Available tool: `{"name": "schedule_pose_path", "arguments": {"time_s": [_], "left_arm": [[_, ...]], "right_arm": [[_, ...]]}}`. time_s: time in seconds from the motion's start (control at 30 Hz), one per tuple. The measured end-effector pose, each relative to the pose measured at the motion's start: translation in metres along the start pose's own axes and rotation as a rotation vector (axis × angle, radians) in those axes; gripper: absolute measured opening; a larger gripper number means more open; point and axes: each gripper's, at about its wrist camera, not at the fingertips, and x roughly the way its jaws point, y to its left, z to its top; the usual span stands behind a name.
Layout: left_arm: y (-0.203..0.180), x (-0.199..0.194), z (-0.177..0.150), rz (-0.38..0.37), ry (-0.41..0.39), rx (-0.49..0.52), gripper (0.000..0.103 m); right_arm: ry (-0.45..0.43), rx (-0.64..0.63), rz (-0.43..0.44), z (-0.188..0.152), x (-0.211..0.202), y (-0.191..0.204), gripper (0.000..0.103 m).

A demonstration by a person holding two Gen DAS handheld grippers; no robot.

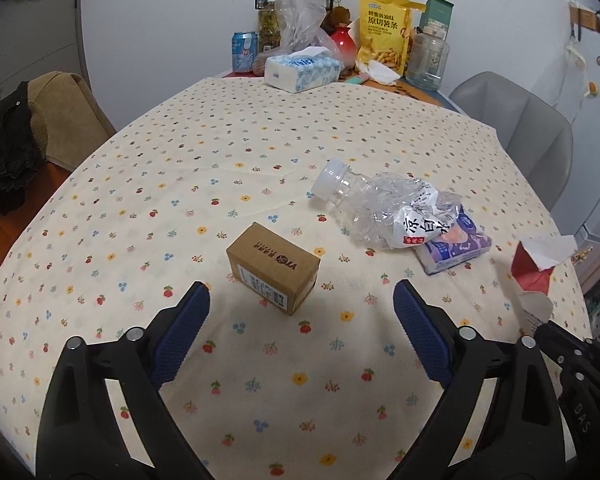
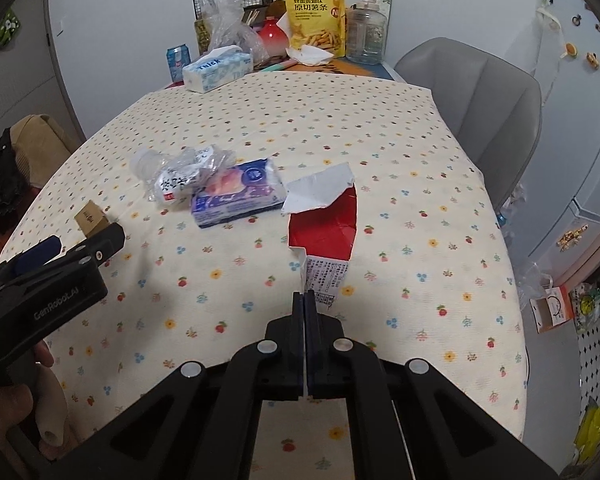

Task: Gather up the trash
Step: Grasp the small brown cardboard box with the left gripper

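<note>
1. Left wrist view shows the left claw (image 1: 301, 294) spread wide, holding nothing.
2. A small brown box (image 1: 273, 272) sits on the flowery tablecloth (image 1: 220, 152), just in front of the claw, between its blue fingers (image 1: 184, 330) but not touching them.
3. A squashed clear bottle (image 1: 380, 210) lies farther back to the right, leaning on a purple tissue pack (image 1: 456, 250).
4. Right wrist view shows the right claw (image 2: 305, 300) squeezed tight on a torn red and white carton (image 2: 324, 224).
5. That carton sticks out ahead of the claw, over the cloth, just right of the tissue pack.
</note>
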Motion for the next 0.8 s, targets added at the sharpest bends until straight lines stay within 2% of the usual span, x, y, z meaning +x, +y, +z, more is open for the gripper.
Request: {"name": "schedule_pose_path", "arguments": {"time_s": [0.13, 0.23, 0.27, 0.3, 0.33, 0.47, 0.8], "left_arm": [[-0.001, 0.008, 0.004, 0.018, 0.017, -0.009, 0.085], [-0.003, 0.014, 0.007, 0.016, 0.034, -0.006, 0.072], [-0.003, 0.016, 0.007, 0.019, 0.041, -0.010, 0.064], [-0.002, 0.018, 0.007, 0.020, 0.047, -0.016, 0.047], [-0.001, 0.019, 0.008, 0.019, 0.053, -0.024, 0.038], [-0.004, 0.015, 0.007, 0.029, 0.037, -0.028, 0.031], [-0.039, -0.017, 0.010, 0.012, -0.026, 0.003, 0.031]], "right_arm": [[-0.001, 0.012, -0.004, 0.002, 0.001, -0.007, 0.002], [-0.004, 0.019, -0.006, 0.004, 0.001, -0.011, 0.002], [-0.004, 0.022, -0.006, 0.003, 0.000, -0.013, 0.002], [-0.005, 0.025, -0.008, 0.003, 0.000, -0.015, 0.002], [-0.007, 0.027, -0.009, 0.003, -0.002, -0.016, 0.002], [-0.012, 0.035, -0.011, 0.003, -0.007, -0.022, 0.002], [-0.054, 0.058, -0.043, 0.002, -0.038, -0.046, 0.002]]}}
